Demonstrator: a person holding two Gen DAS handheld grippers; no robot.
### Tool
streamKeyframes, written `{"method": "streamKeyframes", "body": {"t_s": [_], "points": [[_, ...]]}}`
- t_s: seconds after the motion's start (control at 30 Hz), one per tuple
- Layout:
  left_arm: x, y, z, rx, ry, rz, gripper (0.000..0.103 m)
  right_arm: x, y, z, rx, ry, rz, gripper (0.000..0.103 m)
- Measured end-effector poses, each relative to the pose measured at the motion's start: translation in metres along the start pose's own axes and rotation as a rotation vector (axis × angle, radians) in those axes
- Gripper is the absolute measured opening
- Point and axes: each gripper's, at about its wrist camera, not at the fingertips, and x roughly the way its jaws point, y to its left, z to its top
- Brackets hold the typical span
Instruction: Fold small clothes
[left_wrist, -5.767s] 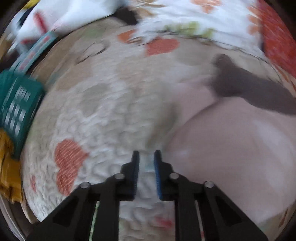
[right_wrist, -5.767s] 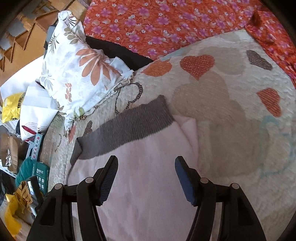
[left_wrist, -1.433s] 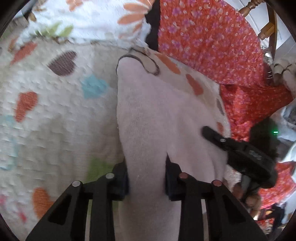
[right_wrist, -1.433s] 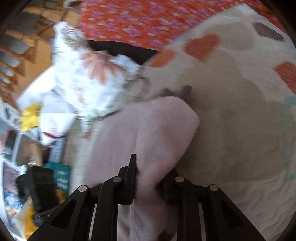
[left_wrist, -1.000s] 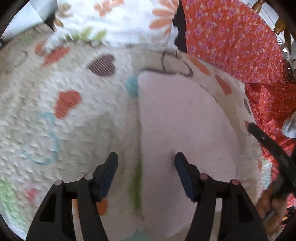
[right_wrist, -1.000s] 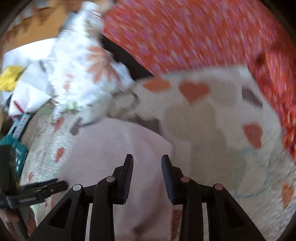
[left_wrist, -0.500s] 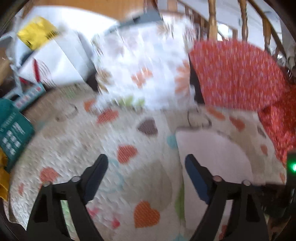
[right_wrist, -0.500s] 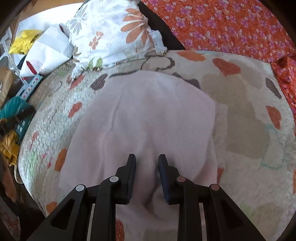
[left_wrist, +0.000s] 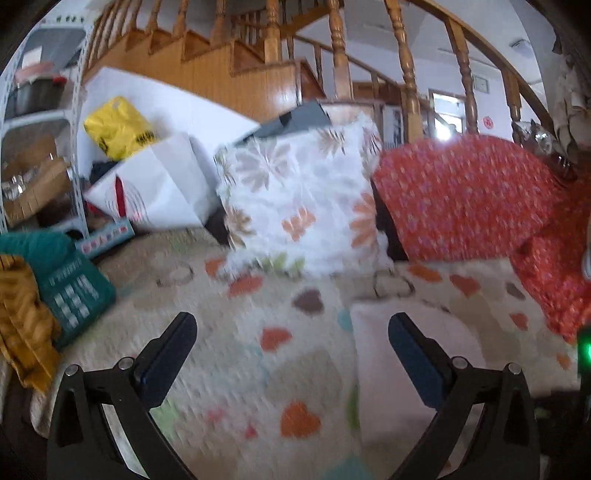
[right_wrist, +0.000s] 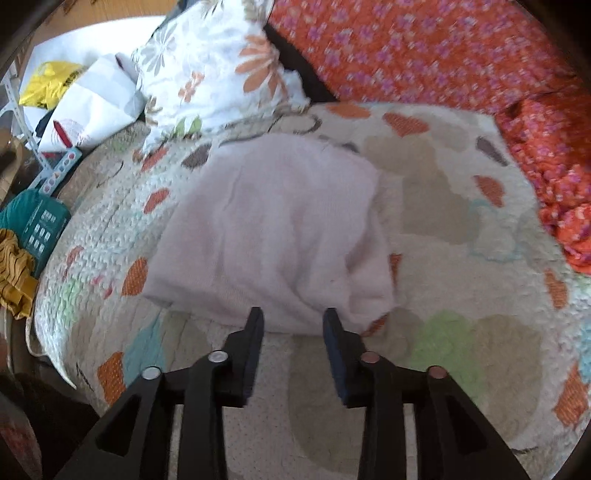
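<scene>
I see both my left claw (left_wrist: 291, 334) and right claw (right_wrist: 292, 320) spread, gripping nothing, over the folded pale-pink knitted garment (right_wrist: 280, 229) on the heart-patterned quilt (right_wrist: 461, 258).

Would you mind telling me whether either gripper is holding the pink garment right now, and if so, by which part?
Nothing is held. The left gripper and right gripper are both open, and the folded pink garment lies free on the heart-patterned quilt.

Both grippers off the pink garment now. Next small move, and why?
Probably bring the right gripper forward to press flat the near edge of the pink garment. It lies folded on the heart quilt but bunched and lumpy near that edge. Both grippers are open and empty; the left gripper points mostly at quilt.
</scene>
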Motion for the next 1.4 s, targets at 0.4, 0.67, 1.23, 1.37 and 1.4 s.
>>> {"method": "streamKeyframes", "body": {"t_s": [0.4,0.67,1.23,1.37,1.4], "points": [[0.041,-0.027,-0.040,0.087,0.289,-0.082,0.103,0.018,-0.001,0.010,0.019,0.009,-0.026,0.049],[0.052,-0.033,-0.048,0.117,0.330,-0.090,0.103,0.032,0.001,0.012,0.007,0.025,-0.038,0.054],[0.070,-0.036,-0.059,0.097,0.440,-0.142,0.103,0.037,0.004,0.012,-0.022,0.032,-0.076,0.055],[0.072,-0.036,-0.061,0.085,0.463,-0.160,0.103,0.037,0.006,0.012,-0.037,0.028,-0.092,0.056],[0.073,-0.036,-0.062,0.082,0.470,-0.163,0.103,0.037,0.006,0.012,-0.040,0.027,-0.096,0.056]]}}
